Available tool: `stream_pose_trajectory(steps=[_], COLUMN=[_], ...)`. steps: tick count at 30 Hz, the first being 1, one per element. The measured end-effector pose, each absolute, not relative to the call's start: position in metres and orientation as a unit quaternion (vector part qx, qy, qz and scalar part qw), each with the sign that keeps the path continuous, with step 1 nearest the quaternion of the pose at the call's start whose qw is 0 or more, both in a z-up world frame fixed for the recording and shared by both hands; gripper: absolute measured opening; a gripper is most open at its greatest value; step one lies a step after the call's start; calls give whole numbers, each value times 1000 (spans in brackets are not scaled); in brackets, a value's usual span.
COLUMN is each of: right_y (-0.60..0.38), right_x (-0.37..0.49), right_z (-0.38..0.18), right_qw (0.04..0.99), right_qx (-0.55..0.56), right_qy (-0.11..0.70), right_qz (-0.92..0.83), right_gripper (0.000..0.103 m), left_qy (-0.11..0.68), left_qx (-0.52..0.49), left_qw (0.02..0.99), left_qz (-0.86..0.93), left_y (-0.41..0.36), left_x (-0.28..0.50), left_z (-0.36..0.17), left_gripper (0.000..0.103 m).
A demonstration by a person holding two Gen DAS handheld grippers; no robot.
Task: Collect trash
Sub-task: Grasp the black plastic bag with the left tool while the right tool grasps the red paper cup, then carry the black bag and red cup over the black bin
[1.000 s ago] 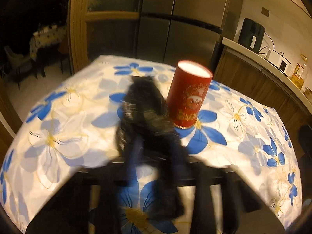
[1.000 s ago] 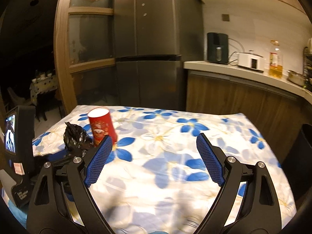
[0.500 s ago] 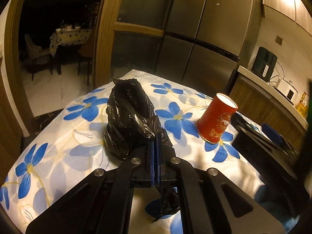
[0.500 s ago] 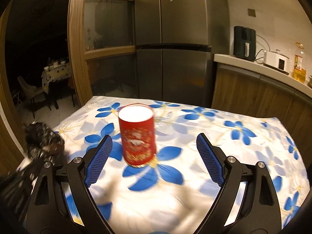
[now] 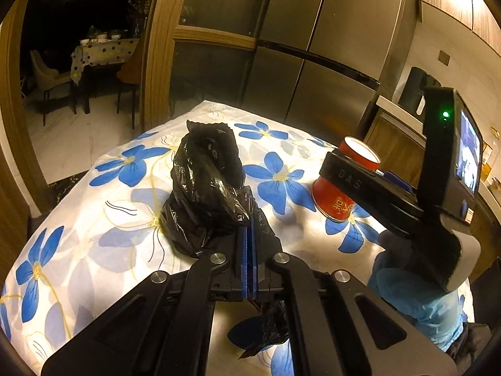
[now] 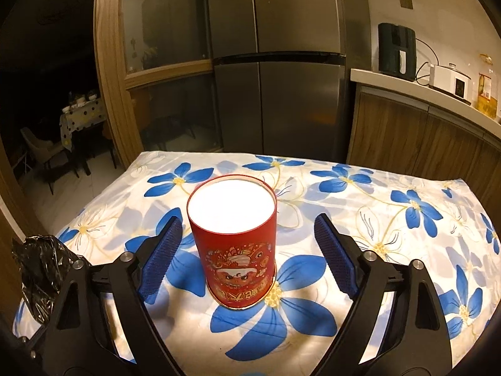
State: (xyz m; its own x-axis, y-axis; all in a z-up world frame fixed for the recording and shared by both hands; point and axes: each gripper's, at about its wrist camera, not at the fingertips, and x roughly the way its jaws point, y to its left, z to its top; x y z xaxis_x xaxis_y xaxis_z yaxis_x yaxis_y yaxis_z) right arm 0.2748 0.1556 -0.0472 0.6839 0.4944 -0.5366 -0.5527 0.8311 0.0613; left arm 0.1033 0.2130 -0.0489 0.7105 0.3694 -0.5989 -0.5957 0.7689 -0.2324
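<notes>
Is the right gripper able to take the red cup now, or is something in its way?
Probably yes. The right gripper is open, one finger on each side of the upright red cup, nothing between them. The black bag, clamped by the left gripper, lies apart to the left.

Setting identified as a home kitchen, lit warm and dim. A tall multi-door steel refrigerator [image 6: 278, 59] is seen against the back wall. To its right, a pale countertop [image 6: 419, 91] on wood-fronted cabinets [image 6: 416, 138] carries a dark air fryer [image 6: 397, 51], a white cooker [image 6: 451, 80] and a bottle of oil [image 6: 487, 89]. A table is covered with a white cloth printed with blue flowers [image 6: 391, 206]. Through a wood-framed glass partition [image 6: 162, 31], a dark dining area with a spotted-cloth table [image 5: 100, 53] and chairs [image 5: 47, 75] is visible.
</notes>
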Motion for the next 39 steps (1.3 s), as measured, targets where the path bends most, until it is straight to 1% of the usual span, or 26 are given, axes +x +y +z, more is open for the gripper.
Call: stream_pose_trajectory(steps=[2, 4, 6, 8, 15, 23, 32, 39], right_y=[158, 159, 160, 159, 150, 121, 55, -14], right_x=[277, 278, 279, 280, 273, 250, 212, 197], right_z=[-49, -51, -53, -54, -48, -32, -19, -14], right_qw=[915, 913, 911, 911, 914, 914, 919, 931], right_qx=[-54, -56, -56, -53, -48, -47, -48, -33], right_qy=[282, 287, 293, 295, 284, 270, 253, 250], right_qz=[285, 284, 284, 284, 286, 301, 297, 265], right_gripper=[75, 67, 58, 54, 51, 51, 51, 51], left_qy=[271, 272, 272, 272, 273, 270, 263, 260], left_qx=[-209, -209, -210, -210, -206, -195, -176, -158], left_qw=[901, 901, 901, 900, 899, 901, 911, 925], left_qz=[266, 266, 267, 268, 274, 278, 266, 228], left_y=[214, 213, 213, 214, 212, 202, 174, 130], left_x=[104, 104, 104, 104, 105, 102, 102, 112], left_z=[-49, -50, -50, -51, -51, -45, -32, -21], left_gripper=[2, 2, 2, 2, 2, 2, 1, 1])
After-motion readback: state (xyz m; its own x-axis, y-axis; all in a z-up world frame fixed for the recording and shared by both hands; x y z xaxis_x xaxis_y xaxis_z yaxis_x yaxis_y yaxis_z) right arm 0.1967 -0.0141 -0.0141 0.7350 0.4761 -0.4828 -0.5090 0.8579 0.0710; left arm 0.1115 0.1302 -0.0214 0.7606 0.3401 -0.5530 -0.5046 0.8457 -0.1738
